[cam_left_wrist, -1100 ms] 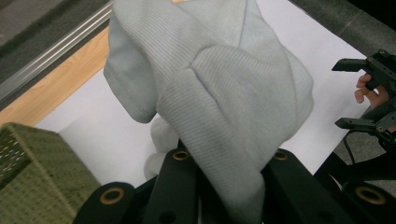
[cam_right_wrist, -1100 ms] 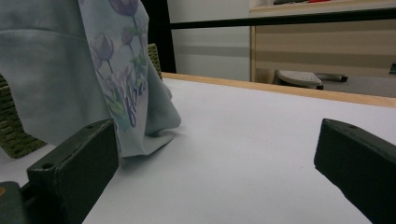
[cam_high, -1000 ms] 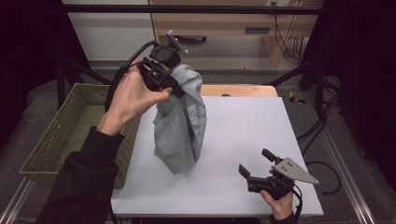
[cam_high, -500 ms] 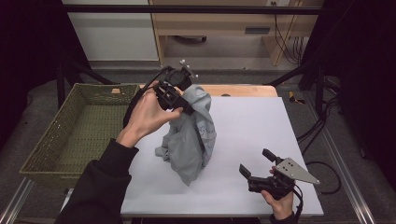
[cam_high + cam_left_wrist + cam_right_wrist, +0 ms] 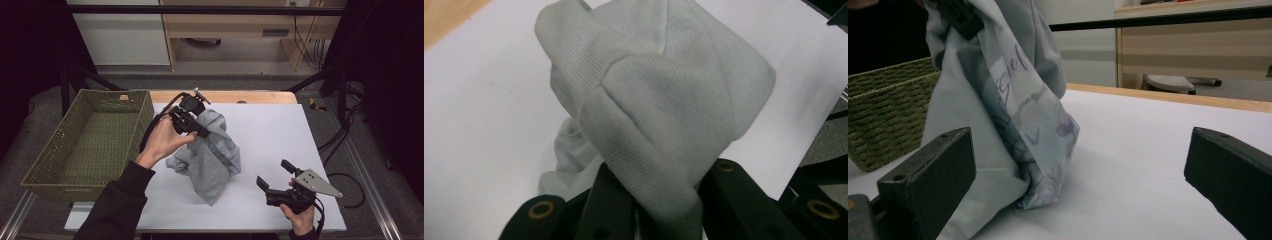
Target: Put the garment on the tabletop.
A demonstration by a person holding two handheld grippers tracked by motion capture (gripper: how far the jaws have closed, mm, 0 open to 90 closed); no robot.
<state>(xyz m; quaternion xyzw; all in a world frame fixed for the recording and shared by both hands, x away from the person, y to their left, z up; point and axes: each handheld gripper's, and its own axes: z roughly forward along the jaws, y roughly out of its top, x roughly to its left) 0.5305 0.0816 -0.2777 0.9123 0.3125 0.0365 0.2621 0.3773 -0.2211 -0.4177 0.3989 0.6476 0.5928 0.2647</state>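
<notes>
A pale grey-blue garment (image 5: 212, 155) with a faint purple print hangs bunched from my left gripper (image 5: 192, 125), its lower part resting on the white table top (image 5: 280, 130). The left gripper is shut on a fold of the garment (image 5: 664, 115), which bulges up between its black jaws in the left gripper view. My right gripper (image 5: 277, 176) rests near the table's front right edge, open, with nothing between its jaws. In the right gripper view the garment (image 5: 998, 110) stands ahead and to the left of the wide-spread jaws.
A green woven basket (image 5: 50, 160) stands at the left of the table, its inside bare. The wooden table edge (image 5: 250, 96) runs along the back. A wooden cabinet (image 5: 240, 25) and cables lie beyond on the floor.
My left gripper has come down and moved to the right with the garment, so the cloth now slumps on the table. The right gripper has stayed put.
</notes>
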